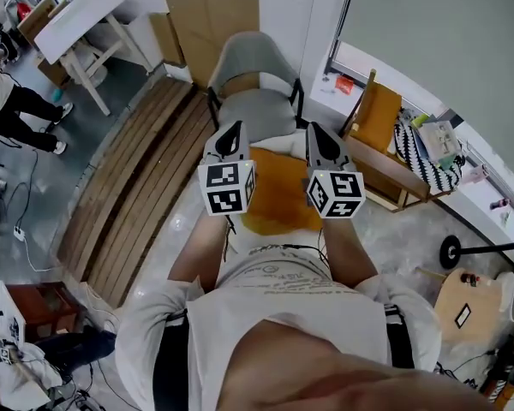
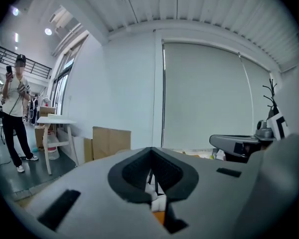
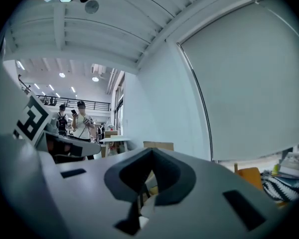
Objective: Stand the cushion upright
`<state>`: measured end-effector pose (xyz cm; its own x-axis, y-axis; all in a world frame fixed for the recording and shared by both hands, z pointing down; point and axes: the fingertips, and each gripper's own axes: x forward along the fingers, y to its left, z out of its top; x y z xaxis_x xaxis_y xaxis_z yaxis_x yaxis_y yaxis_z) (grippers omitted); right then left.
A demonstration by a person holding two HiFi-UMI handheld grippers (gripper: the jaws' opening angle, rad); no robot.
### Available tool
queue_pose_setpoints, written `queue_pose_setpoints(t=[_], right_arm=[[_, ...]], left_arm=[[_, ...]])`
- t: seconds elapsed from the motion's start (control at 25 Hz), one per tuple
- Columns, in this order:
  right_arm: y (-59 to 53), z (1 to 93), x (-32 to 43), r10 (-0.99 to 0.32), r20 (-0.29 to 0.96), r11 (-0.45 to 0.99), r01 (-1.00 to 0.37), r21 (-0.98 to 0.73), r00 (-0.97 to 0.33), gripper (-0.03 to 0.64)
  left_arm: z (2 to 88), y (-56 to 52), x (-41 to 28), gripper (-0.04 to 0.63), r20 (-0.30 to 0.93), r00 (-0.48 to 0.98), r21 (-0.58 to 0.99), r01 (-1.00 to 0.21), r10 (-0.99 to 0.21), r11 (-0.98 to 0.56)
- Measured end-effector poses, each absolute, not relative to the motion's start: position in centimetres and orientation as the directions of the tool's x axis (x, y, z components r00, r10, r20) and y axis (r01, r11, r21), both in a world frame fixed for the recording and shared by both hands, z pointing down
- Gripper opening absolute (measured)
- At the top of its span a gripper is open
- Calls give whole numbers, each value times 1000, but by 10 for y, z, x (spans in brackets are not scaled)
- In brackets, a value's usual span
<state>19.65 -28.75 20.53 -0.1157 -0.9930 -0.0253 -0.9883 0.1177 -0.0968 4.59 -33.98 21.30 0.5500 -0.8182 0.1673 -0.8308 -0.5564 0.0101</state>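
An orange cushion [image 1: 278,197] shows in the head view below and between my two grippers, in front of the grey chair [image 1: 254,74]. Whether it lies flat or leans I cannot tell. My left gripper [image 1: 232,130] and right gripper [image 1: 319,132] are held high and roughly level, side by side, pointing at the chair. In the left gripper view the dark pads [image 2: 139,171] meet with nothing clamped, and a sliver of orange [image 2: 160,217] shows beneath. The right gripper's jaws [image 3: 149,158] are likewise shut and empty.
A wooden chair with an orange pad [image 1: 379,120] stands to the right, with a striped bag [image 1: 428,157] beside it. Wooden slats [image 1: 137,187] lie on the floor at left. A white table [image 1: 79,22] and cardboard sheets [image 1: 210,24] stand behind. People stand far left [image 2: 15,113].
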Motion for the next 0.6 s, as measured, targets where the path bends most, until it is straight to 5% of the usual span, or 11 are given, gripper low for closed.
queue_pose_setpoints(t=[0.6], right_arm=[[-283,210,194,-995,-5,100,-992,-72,-100,28]], left_arm=[[221,-332,66,20,175,597,-4,-794,-783,-607]])
